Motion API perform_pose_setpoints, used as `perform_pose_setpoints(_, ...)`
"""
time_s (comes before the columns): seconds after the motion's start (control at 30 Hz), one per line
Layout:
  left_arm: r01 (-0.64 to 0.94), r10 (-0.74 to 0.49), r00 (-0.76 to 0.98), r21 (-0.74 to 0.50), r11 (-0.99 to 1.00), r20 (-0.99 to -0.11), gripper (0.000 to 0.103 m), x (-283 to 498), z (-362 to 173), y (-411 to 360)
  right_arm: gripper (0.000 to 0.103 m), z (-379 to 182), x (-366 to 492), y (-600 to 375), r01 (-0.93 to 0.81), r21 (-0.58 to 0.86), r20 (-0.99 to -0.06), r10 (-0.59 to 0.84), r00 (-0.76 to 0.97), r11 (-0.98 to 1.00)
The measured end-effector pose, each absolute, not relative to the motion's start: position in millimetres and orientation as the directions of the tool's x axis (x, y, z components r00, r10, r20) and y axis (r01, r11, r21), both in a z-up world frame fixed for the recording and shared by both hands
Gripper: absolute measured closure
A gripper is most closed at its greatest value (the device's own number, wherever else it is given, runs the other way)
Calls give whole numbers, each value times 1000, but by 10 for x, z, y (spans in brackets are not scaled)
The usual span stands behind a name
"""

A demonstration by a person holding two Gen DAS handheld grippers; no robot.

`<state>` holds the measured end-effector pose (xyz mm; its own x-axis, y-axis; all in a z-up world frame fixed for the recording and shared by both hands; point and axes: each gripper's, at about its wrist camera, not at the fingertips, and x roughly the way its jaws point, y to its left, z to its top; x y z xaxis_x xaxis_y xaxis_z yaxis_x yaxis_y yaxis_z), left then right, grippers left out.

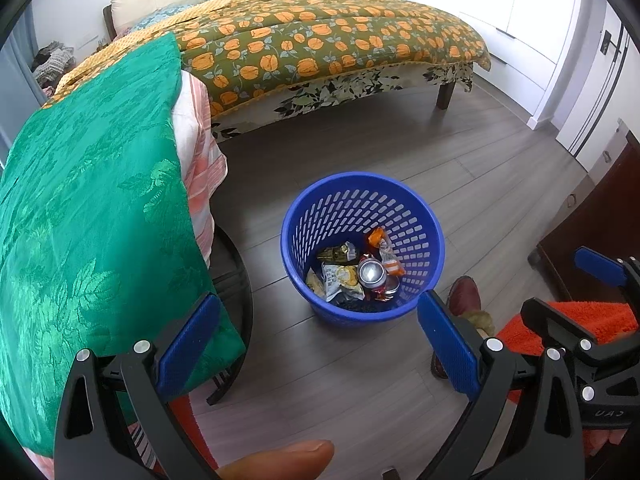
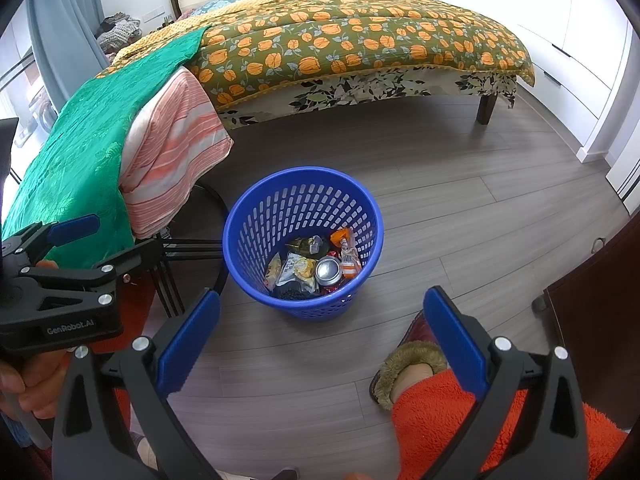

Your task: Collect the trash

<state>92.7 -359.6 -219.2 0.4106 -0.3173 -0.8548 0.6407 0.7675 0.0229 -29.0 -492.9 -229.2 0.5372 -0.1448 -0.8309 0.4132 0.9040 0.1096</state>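
A blue slotted wastebasket [image 1: 312, 216] [image 2: 248, 216] stands on the grey wood floor. Inside lie snack wrappers [image 1: 340, 276] [image 2: 296, 268], an orange packet [image 1: 380, 244] [image 2: 346, 248] and a silver can [image 1: 371, 271] [image 2: 328, 271]. My left gripper [image 1: 316, 340] hangs open above and short of the basket, nothing between its blue pads. My right gripper [image 2: 320, 340] is likewise open and empty, just in front of the basket. The other gripper shows at the edge of each view: the right one [image 1: 568, 292], the left one [image 2: 100, 240].
A bed [image 1: 320, 40] [image 2: 360, 40] with an orange-flowered quilt fills the back. A green cloth [image 1: 88, 208] [image 2: 80, 160] and a striped cover hang over a round black stand on the left. A person's slippered foot [image 2: 408, 364] and orange trouser leg are by the basket. Dark cabinet [image 2: 600, 300] on the right.
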Motion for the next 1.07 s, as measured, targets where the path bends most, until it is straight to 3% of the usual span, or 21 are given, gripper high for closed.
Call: perform_pose_setpoints(1.07, 645, -303, 405, 34, 763, -863, 7, 903, -2201, -3612, 5, -2321, -328, -4943, 434, 110, -835, -153, 528, 894)
